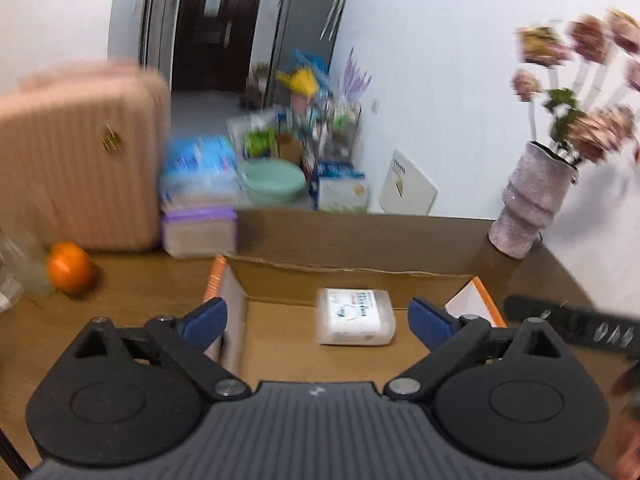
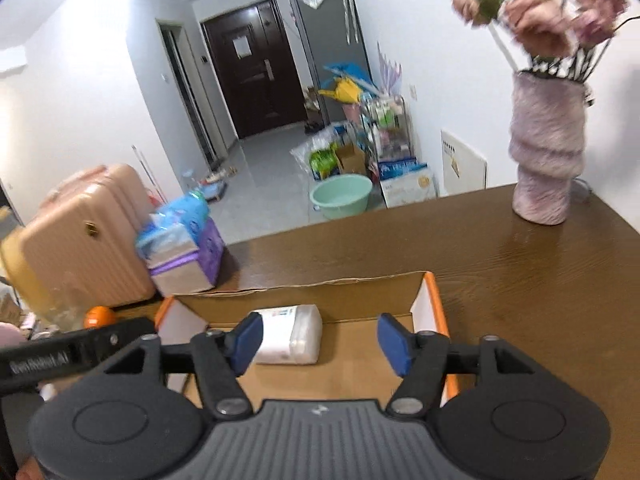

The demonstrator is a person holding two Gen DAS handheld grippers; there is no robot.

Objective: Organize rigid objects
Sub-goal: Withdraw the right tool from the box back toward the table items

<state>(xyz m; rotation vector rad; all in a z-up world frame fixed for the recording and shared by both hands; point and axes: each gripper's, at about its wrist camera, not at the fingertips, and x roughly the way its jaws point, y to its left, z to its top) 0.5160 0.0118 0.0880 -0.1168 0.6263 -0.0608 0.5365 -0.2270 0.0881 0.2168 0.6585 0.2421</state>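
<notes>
While white packet (image 1: pixel 355 317) lies in cardboard box (image 1: pixel 280 276) — both grippers agape.

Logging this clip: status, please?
Left gripper open, empty. Right gripper open, empty. White pack lies flat in the box, untouched. Nothing in the way.

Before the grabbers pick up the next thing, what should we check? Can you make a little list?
1. Left gripper empty, jaws apart: ok.
2. Right gripper empty, jaws apart: ok.
3. White packet lying inside the cardboard box: ok.
4. Room left in the box: ok, bare floor beside the packet.
5. Orange left outside on the table: not ok, not yet in the box.
6. Vase upright, apart from the box: ok.
</notes>
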